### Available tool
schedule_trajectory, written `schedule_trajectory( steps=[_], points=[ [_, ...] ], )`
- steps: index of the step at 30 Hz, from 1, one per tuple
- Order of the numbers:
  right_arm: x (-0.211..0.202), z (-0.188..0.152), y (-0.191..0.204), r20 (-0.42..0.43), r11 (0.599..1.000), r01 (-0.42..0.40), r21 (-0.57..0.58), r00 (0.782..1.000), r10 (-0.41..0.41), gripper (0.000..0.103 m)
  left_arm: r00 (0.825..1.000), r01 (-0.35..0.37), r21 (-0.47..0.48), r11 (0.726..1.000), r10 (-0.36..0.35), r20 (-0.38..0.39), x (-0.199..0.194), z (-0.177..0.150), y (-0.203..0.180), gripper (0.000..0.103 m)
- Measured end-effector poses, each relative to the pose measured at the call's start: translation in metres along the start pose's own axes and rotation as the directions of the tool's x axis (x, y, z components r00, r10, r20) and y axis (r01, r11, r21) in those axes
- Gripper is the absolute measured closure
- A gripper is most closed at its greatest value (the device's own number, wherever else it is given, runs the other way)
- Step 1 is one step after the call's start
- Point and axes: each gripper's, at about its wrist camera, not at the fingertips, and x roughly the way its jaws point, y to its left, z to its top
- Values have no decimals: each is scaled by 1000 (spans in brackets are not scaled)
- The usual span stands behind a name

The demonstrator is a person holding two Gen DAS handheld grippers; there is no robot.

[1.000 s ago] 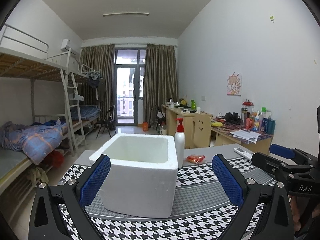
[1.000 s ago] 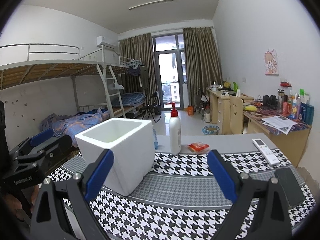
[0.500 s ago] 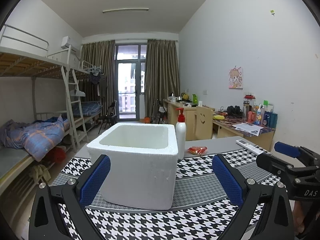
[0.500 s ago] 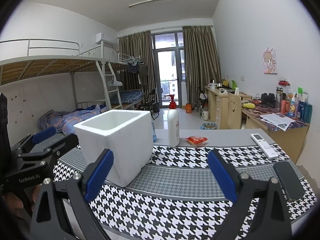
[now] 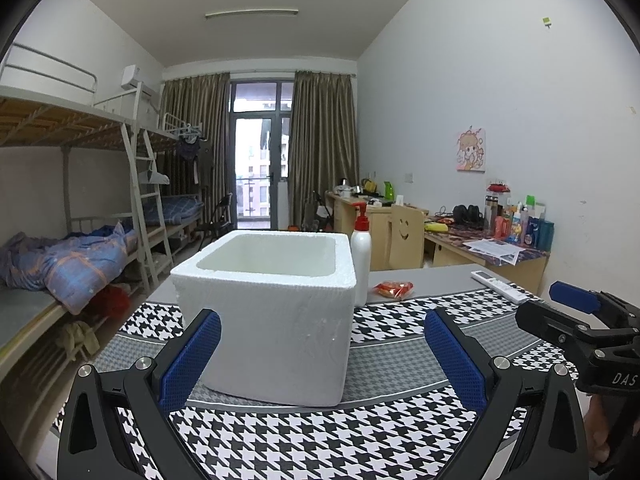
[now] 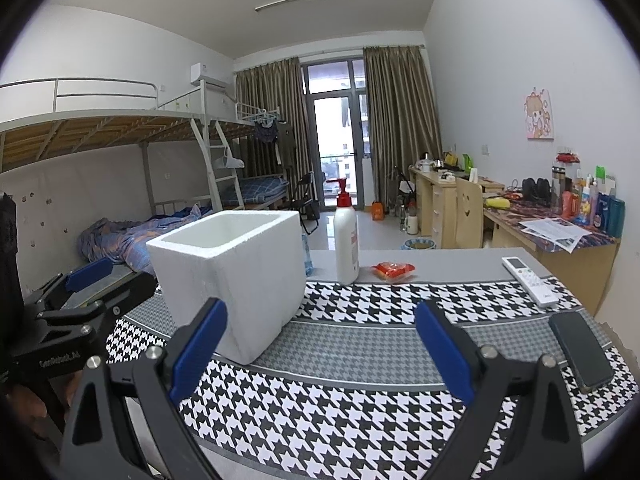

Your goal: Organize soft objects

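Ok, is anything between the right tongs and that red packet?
Nothing visible. The right tongs are open, and only bare patterned cloth lies ahead of them up to the red packet. The pump bottle and foam box stand off to the left.

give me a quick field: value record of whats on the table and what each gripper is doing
surface: table with houndstooth cloth
container: white foam box, open top, upright on the cloth; inside not visible
behind box: pump bottle, red top, upright
soft item: orange-red packet, beside the bottle, on bare table
right side: white remote; dark phone
left gripper: open, empty, facing the box
right gripper: open, empty, above the cloth
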Motion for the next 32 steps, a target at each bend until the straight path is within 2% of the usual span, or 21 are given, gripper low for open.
schedule_trajectory(
  steps=[8,32],
  points=[
    [1,-10,1,-1,1000,-1,9,1000,1,6,1000,-9,0,1000,9,4,-3,-3,-3,1],
    [-8,-13,4,6,1000,3,10,1000,-3,6,1000,-14,7,1000,14,4,-8,-4,-10,1]
  ],
)
